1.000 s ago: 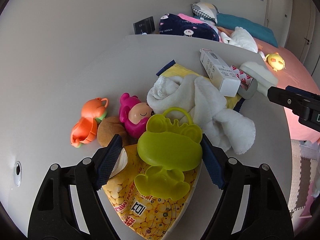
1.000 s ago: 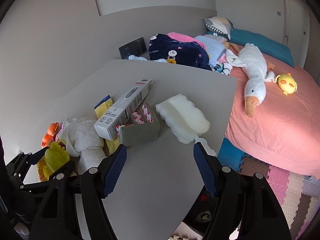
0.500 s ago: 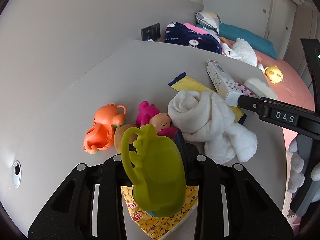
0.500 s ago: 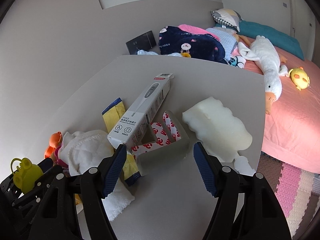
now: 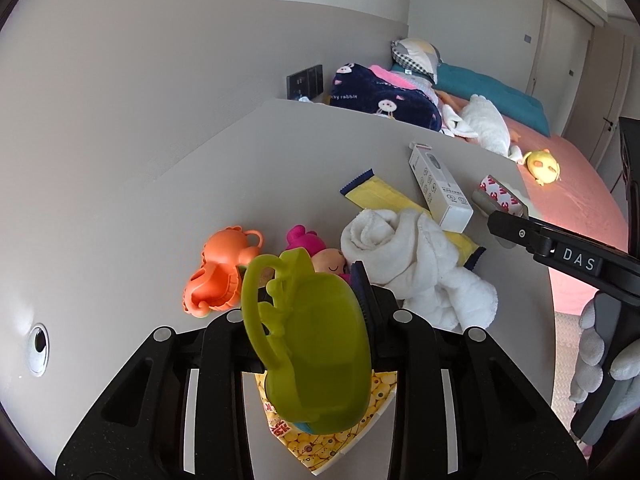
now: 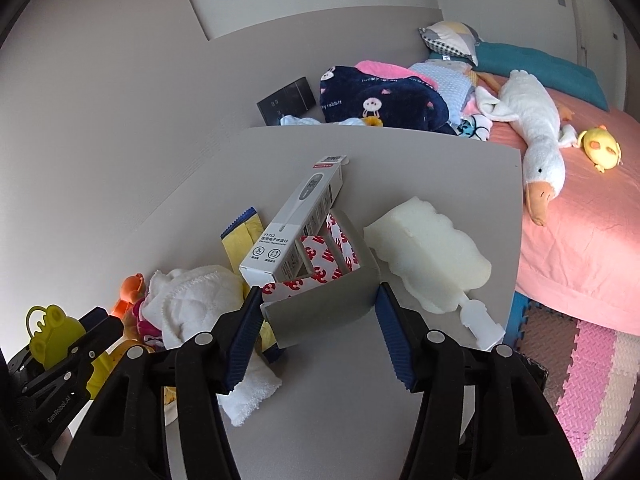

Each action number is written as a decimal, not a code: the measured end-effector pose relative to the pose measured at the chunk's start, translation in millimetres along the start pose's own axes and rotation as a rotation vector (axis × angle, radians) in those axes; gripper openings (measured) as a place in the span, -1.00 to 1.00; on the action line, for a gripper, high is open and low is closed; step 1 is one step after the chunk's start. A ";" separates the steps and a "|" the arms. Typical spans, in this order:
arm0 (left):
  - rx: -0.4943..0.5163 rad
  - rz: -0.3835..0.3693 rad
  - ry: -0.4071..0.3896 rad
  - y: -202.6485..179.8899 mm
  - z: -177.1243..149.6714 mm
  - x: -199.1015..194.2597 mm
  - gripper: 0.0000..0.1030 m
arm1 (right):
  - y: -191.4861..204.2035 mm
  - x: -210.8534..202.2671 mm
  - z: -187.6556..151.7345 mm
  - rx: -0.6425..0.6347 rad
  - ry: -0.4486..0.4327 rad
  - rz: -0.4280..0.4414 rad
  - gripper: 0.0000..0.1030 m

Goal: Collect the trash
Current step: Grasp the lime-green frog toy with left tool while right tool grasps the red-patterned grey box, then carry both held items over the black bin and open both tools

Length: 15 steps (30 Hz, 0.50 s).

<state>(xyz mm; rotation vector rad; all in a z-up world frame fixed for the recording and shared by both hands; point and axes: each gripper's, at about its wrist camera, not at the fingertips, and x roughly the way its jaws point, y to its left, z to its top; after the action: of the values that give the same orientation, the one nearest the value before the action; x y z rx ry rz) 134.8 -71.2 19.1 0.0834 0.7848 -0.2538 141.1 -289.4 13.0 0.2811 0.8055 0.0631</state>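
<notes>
My left gripper [image 5: 312, 292] is shut on a green frog-shaped plastic toy [image 5: 316, 352], held tilted just above a yellow snack bag [image 5: 344, 432] at the table's near edge. In the right wrist view my right gripper [image 6: 318, 312] is closing on an open grey box [image 6: 324, 312] with a red-and-white lining, and both blue pads touch its sides. A white thermometer carton [image 6: 296, 224] leans on that box. A yellow wrapper [image 5: 380, 196] lies partly under a rolled white towel [image 5: 416, 256].
An orange toy [image 5: 220, 272] and a pink doll [image 5: 308, 240] lie left of the towel. A white foam block [image 6: 432, 252] sits near the table's right edge [image 6: 516, 240]. Beyond is a pink bed [image 6: 580, 240] with plush toys. A gloved hand [image 5: 600, 352] holds the right gripper.
My left gripper closed on the green toy and lifted it off the snack bag. My right gripper moved in over the grey box and its jaws narrowed onto the box's sides.
</notes>
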 end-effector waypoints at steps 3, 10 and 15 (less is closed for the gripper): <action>0.001 -0.008 -0.008 -3.0 -1.0 -4.8 -0.39 | -0.3 -11.5 0.4 -0.005 -0.014 -0.008 0.13; 0.015 -0.026 -0.021 -21.8 -1.4 -13.6 -0.39 | -11.4 -39.1 -1.6 -0.001 -0.041 -0.023 0.14; 0.031 -0.047 -0.020 -44.3 -2.7 -16.8 -0.39 | -26.6 -59.3 -5.2 0.009 -0.057 -0.035 0.14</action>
<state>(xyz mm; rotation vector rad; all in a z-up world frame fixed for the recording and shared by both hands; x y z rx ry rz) 110.2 -110.3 30.0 0.0911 0.7642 -0.3111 94.8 -323.4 44.0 0.2759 0.7538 0.0186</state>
